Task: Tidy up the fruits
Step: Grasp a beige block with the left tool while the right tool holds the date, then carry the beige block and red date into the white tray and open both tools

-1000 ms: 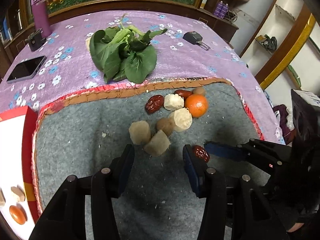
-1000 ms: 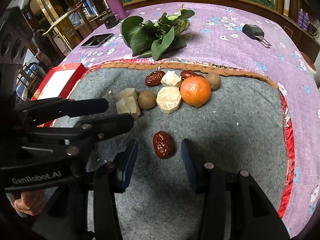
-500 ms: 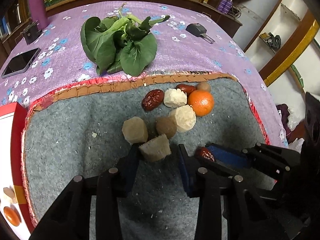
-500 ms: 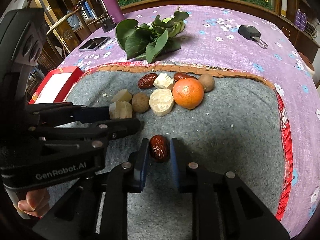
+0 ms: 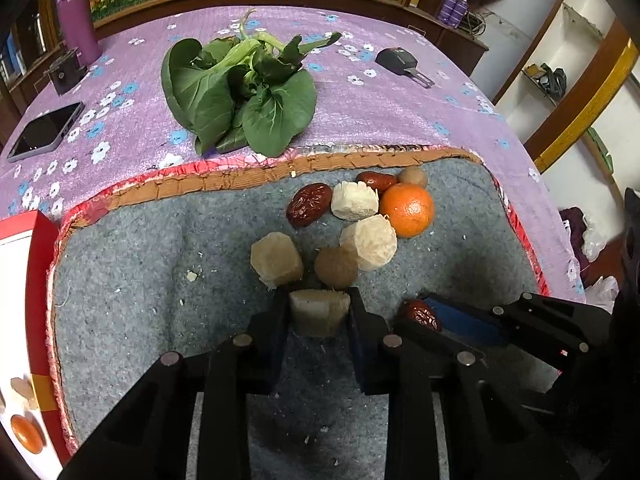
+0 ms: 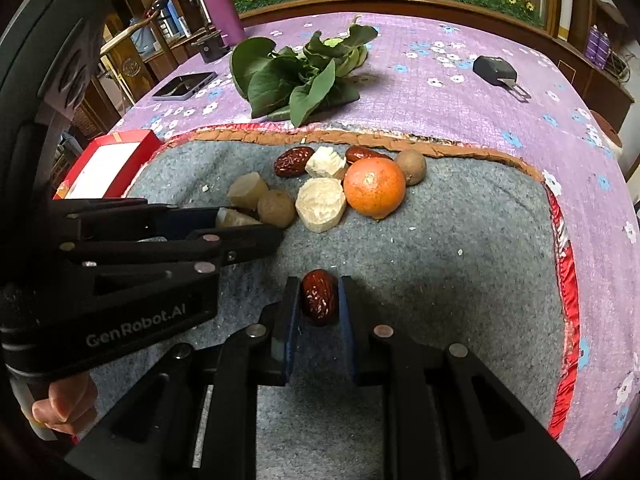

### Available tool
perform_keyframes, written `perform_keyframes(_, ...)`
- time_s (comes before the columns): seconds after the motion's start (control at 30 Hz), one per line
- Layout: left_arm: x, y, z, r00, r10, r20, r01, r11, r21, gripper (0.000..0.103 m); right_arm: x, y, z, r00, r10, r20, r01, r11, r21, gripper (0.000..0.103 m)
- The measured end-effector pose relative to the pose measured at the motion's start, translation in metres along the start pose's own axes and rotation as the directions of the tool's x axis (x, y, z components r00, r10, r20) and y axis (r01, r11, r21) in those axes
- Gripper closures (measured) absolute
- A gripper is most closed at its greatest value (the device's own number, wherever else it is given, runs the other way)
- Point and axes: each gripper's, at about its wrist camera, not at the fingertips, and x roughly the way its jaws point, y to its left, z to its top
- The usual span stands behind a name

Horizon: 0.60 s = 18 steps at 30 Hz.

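Both tools are at the grasp step. The left gripper [image 5: 319, 312] has its 2 fingers closed on a pale beige, rough-cut chunk of peeled fruit [image 5: 319, 310], which lies on the grey felt mat [image 5: 132, 280] just in front of the remaining pile. The right gripper [image 6: 319, 300] is clamped on a dark red, wrinkled jujube [image 6: 319, 297], also low over the mat. The round orange tangerine [image 6: 374, 187] remains in the pile. I judge the next move is to lift both pieces and carry them to the red-edged white box [image 5: 38, 264] at the left, which already holds some fruit.
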Motion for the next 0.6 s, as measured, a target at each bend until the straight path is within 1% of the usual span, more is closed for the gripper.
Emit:
perform_keyframes(0.17, -0.008, 0.002, -0.004, 1.000, -0.003, 0.012, 0.003, 1.000, 0.002, 0.076, -0.006, -0.004, -0.004, 1.000, 0.026, 0.012, -0.026, 0.999, 0.032, 0.083)
perform_keyframes(0.33, -0.034, 0.008, -0.013, 0.999, -0.011, 0.047, 0.011, 1.000, 0.001, 0.076, -0.024, -0.005, -0.010, 0.996, 0.070, 0.049, -0.073, 0.995, 0.067, 0.083)
perform_keyframes(0.47, -0.062, 0.029, -0.025, 0.997, 0.003, 0.080, 0.000, 0.999, -0.036, 0.076, -0.036, 0.006, -0.006, 0.993, 0.099, 0.068, -0.103, 0.993, 0.058, 0.083)
perform_keyframes(0.57, -0.085, 0.057, -0.032, 0.994, 0.019, 0.105, -0.009, 0.995, -0.097, 0.076, -0.041, 0.029, 0.006, 0.989, 0.121, 0.081, -0.122, 0.992, 0.010, 0.083)
perform_keyframes(0.6, -0.093, 0.069, -0.035, 0.993, 0.035, 0.113, -0.021, 0.993, -0.119, 0.076, -0.041, 0.040, 0.012, 0.988, 0.134, 0.082, -0.133, 0.991, -0.009, 0.083)
